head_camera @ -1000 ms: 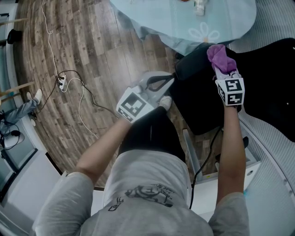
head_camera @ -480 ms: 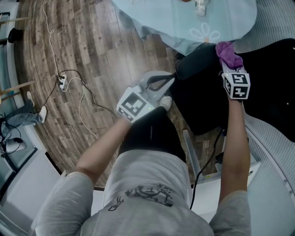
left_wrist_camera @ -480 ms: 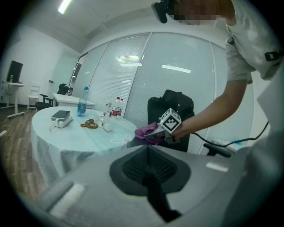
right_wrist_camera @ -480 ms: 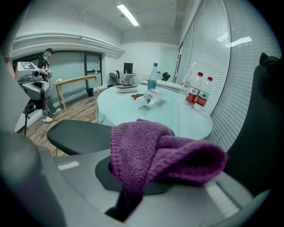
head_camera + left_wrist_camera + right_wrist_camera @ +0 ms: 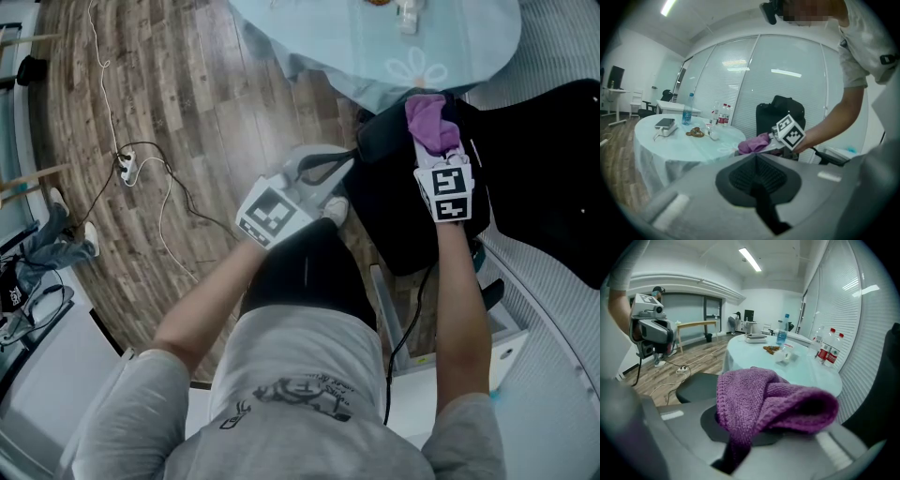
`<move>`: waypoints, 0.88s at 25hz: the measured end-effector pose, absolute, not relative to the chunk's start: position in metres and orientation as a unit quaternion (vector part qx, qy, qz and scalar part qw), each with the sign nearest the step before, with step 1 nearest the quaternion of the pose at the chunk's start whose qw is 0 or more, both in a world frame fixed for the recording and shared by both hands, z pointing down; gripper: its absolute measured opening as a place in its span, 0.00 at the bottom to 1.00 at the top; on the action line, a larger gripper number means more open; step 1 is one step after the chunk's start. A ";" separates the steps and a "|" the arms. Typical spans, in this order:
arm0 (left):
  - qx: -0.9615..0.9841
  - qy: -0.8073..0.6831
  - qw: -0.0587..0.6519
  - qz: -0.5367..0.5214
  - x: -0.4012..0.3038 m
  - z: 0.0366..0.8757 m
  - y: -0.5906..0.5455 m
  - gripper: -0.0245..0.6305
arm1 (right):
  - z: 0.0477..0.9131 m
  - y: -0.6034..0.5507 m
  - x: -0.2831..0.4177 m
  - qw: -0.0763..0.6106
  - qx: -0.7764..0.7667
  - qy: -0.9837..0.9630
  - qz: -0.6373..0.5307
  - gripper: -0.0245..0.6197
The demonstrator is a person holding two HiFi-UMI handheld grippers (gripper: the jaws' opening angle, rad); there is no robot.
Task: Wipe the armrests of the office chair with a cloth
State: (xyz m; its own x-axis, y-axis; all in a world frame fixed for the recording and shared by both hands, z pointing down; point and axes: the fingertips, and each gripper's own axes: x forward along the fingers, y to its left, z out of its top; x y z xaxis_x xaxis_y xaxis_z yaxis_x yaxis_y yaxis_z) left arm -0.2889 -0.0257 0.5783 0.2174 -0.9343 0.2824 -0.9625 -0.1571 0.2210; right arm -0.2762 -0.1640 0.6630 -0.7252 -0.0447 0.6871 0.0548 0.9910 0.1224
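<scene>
Cloth (image 5: 427, 120): purple, clamped by right gripper (image 5: 437, 155).
Armrest (image 5: 382, 141): seen just left of that gripper.
Left gripper (image 5: 339, 171): closed, empty.

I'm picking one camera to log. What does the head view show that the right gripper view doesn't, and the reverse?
Only the head view: the marker cube on the right gripper and the person's grey shirt. Only the right gripper view: the ceiling light and red-labelled bottles. Both: the purple cloth clamped in the right gripper, the left gripper, the round table.
</scene>
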 end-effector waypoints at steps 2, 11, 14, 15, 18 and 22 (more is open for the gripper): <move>0.760 -0.624 0.179 0.039 -0.288 0.578 -0.026 0.04 | 0.661 -0.130 -0.280 0.364 -0.031 -0.929 -0.067 0.09; 0.758 -0.627 0.176 0.040 -0.289 0.576 -0.025 0.04 | 0.656 -0.057 -0.286 0.336 -0.064 -0.938 -0.050 0.09; 0.756 -0.629 0.174 0.039 -0.290 0.574 -0.024 0.04 | 0.656 -0.058 -0.286 0.342 -0.069 -0.936 -0.053 0.09; 0.756 -0.630 0.174 0.038 -0.290 0.572 -0.023 0.04 | 0.656 -0.059 -0.286 0.345 -0.069 -0.935 -0.052 0.09; 0.755 -0.632 0.171 0.036 -0.291 0.564 -0.021 0.04 | 0.652 -0.061 -0.285 0.351 -0.061 -0.933 -0.044 0.09; 0.752 -0.639 0.159 0.035 -0.295 0.545 -0.017 0.04 | 0.630 -0.063 -0.283 0.336 -0.044 -0.940 -0.030 0.09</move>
